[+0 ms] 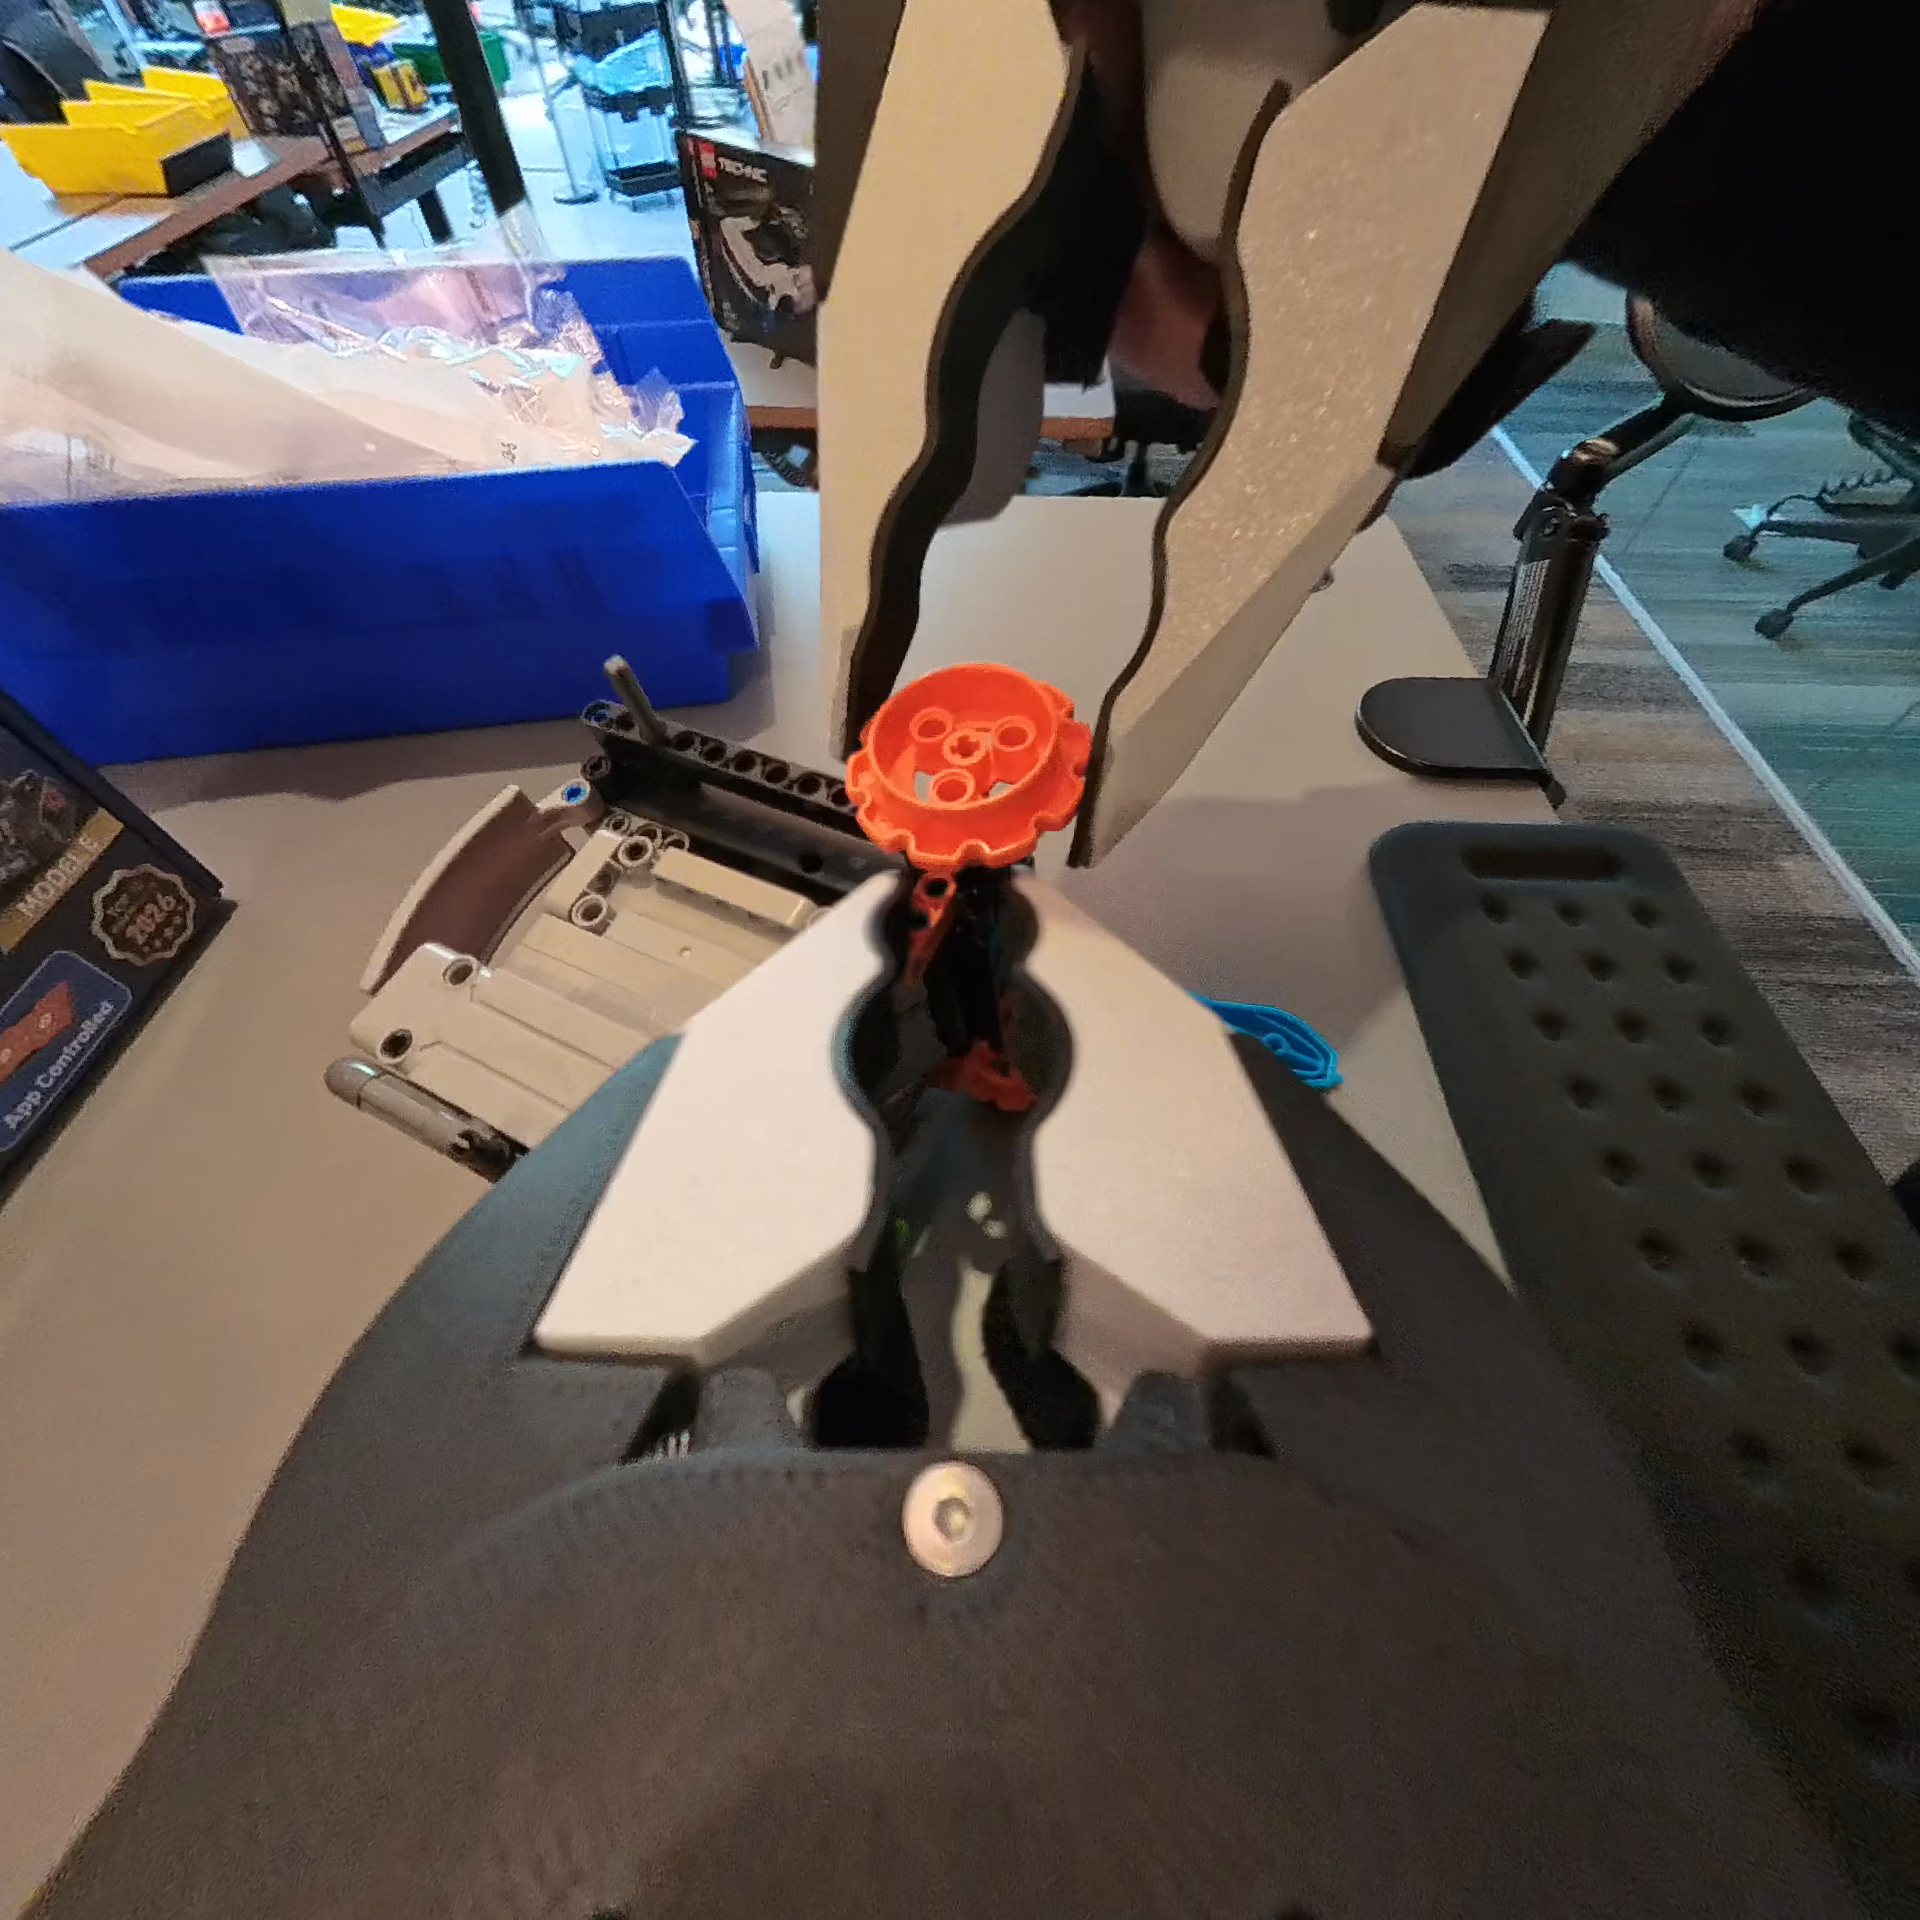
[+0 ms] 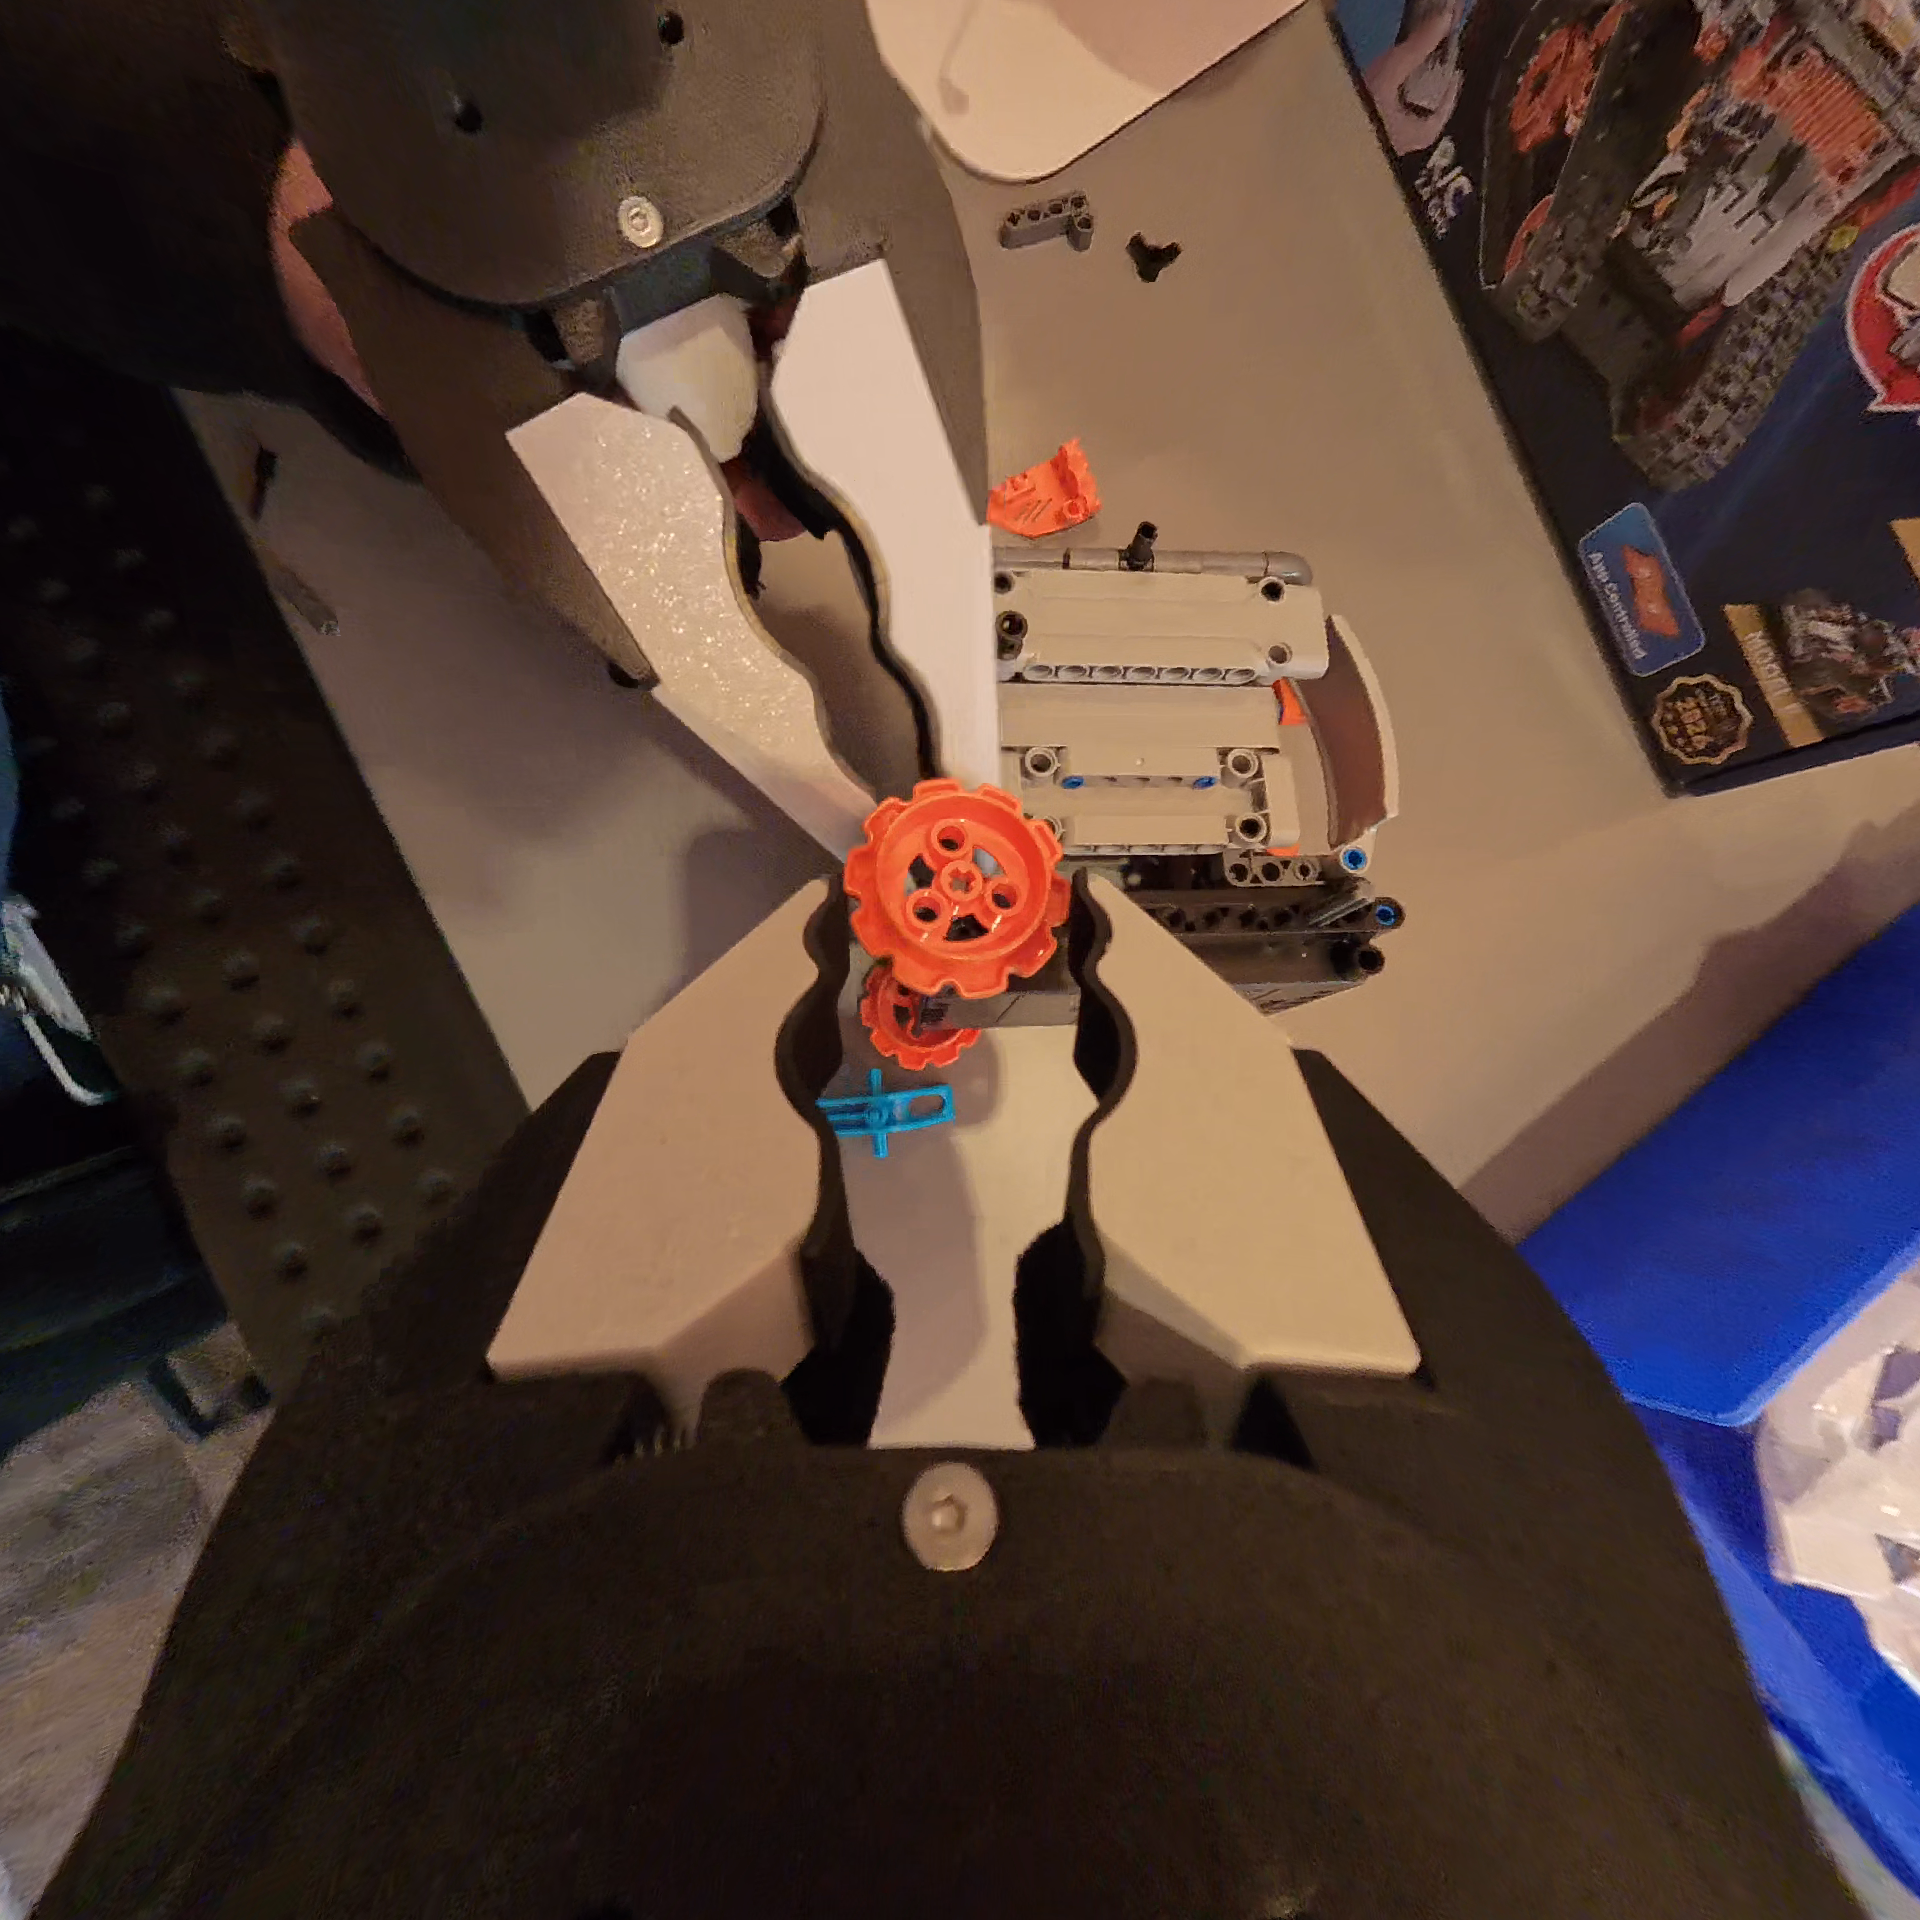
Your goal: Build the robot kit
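A blue bin [image 1: 374, 613] stands at the far left of the table [image 1: 208, 1299], holding crumpled clear plastic bags [image 1: 436, 343] and a sheet of brown paper. Farther off, yellow bins [image 1: 114, 135] sit on another bench; their contents cannot be made out.

The left gripper [image 1: 961, 883] is clenched on a small black-and-red assembly [image 1: 961, 997], whose long axis runs forward along the fingers and ends in an orange toothed wheel [image 1: 966, 764] just past the fingertips, its open face turned up and toward the camera. The right gripper [image 2: 961, 894] reaches in from the far side, its jaws parted around that wheel, one finger [image 1: 1184, 665] touching the rim; whether the other touches cannot be told.

A grey brick build [image 1: 582, 966] lies flat just left of the wheel. A blue piece [image 2: 883, 1112] lies near the right gripper.
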A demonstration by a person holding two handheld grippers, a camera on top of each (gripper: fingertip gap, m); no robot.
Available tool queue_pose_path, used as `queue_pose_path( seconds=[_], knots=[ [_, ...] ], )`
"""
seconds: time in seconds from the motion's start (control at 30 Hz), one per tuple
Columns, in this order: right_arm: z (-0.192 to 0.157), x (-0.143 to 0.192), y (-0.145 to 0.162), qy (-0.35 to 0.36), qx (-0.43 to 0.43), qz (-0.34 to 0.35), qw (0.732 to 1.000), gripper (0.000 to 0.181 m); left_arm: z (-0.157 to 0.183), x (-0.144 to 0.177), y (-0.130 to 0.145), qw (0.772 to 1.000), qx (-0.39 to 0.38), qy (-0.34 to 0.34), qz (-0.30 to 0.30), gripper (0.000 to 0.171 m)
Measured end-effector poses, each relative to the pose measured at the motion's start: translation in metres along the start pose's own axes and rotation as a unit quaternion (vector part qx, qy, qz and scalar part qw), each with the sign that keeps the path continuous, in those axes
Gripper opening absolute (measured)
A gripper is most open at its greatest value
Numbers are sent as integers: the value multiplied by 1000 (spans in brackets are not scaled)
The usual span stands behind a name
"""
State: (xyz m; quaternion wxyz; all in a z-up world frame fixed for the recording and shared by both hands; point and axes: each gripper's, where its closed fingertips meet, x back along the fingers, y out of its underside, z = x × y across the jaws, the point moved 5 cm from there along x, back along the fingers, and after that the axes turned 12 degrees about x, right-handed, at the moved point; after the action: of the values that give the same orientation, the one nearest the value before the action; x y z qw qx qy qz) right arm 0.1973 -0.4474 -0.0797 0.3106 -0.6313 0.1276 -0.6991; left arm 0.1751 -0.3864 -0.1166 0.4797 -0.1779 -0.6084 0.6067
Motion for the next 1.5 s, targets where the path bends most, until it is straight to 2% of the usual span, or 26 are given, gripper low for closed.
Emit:
queue_pose_path(
  seconds=[0.03,0.1,0.23,0.4,0.47,0.53,0.63,0.67,0.87,1.27,1.4,1.47,1.5],
  knots=[
    [1,-1,-1,3,-13,10,1000,40,-1,1,-1,1000,-11,4,-4,7],
    [4,-2,-1,8,-46,28,999,40,-7,3,-4,999,-36,-3,-18,6],
    [2,-6,-3,30,-90,53,994,40,-18,10,-5,999,-19,7,-32,6],
    [0,-13,-8,97,-128,94,983,40,-28,37,-14,997,66,33,35,10],
    [0,-17,-13,115,-141,106,978,40,-29,47,-26,991,96,62,70,12],
    [1,-20,-16,127,-158,117,972,40,-35,50,-31,993,87,47,69,19],
    [1,-24,-18,135,-149,127,971,40,-32,40,-23,994,85,59,27,19],
    [0,-24,-18,135,-148,127,971,40,-30,38,-22,994,84,64,28,12],
    [-3,-24,-17,146,-128,130,972,39,-30,34,-19,996,73,38,34,3],
    [-7,-24,-14,167,-112,138,970,39,-24,30,-18,997,32,-25,60,0],
    [-7,-16,-15,133,-124,163,970,42,-20,31,-20,998,3,-30,48,1],
    [-4,-9,-15,123,-117,167,971,42,-22,33,-21,998,32,-15,53,2],
    [-4,-8,-15,111,-110,165,974,37,-23,35,-22,998,38,-13,55,5]
  ],
)
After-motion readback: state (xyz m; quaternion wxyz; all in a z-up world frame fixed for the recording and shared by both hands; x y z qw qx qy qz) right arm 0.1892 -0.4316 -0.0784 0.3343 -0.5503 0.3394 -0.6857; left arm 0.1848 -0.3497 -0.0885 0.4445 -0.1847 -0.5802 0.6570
